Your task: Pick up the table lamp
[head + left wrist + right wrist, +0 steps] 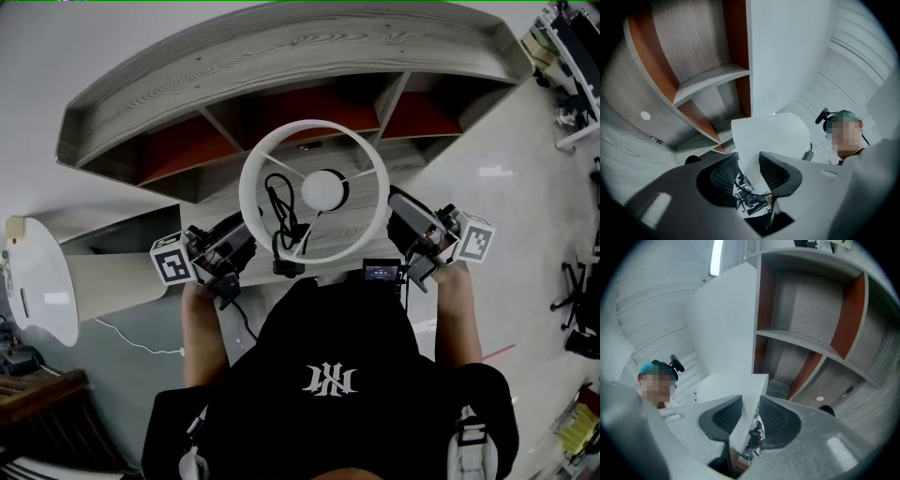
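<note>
Two grips carry the table lamp [322, 189], which sits at the centre of the head view, straight in front of my chest and seen from above, its bulb inside the white shade [309, 128]. My left gripper [249, 234] has its jaws closed on the shade's wall at the ring's lower left. My right gripper [392, 208] pinches the wall at the ring's right. Each gripper view shows the thin white wall pressed between the pads. I take it from opposite sides so the light shade hangs level and cannot twist. A black cord [281, 211] hangs loose inside the ring. Across the upper frame, behind the lamp, curves the wood-grain shelf unit [281, 52] with its orange-red backs. Whether the lamp's foot is clear of its support, I cannot see.
</note>
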The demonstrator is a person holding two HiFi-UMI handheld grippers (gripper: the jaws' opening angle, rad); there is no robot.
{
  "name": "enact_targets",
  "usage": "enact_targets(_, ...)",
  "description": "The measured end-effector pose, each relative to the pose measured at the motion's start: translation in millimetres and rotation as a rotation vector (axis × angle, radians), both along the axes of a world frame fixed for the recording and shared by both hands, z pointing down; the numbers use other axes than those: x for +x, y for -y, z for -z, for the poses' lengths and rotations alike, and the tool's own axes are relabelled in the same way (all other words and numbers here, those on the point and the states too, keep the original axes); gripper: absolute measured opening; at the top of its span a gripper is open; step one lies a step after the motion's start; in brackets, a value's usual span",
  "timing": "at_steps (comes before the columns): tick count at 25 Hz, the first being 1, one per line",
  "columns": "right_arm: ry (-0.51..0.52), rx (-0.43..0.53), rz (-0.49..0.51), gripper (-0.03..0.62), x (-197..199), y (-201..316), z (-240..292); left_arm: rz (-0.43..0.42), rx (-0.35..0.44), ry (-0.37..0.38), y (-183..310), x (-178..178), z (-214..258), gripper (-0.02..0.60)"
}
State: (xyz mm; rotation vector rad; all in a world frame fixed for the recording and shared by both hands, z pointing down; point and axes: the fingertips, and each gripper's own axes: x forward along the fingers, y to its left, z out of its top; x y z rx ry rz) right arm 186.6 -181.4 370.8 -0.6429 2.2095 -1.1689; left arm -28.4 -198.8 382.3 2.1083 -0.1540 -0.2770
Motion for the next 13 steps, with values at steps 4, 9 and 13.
enact_targets(4, -0.015, -0.01, -0.002, 0.11, 1.2, -4.7, -1.8, -0.004, -0.009, -0.002, -2.8, 2.3, -2.7, 0.137)
enact_targets(9, -0.019, -0.011, -0.014, 0.11, 0.8, -2.0, -3.0, -0.027, -0.009, -0.003, 2.2, 2.5, -6.3, 0.137)
enact_targets(13, -0.034, -0.012, -0.018, 0.11, 1.4, 2.0, -4.9, -0.042, -0.008, 0.005, 4.5, 3.9, -10.0, 0.137)
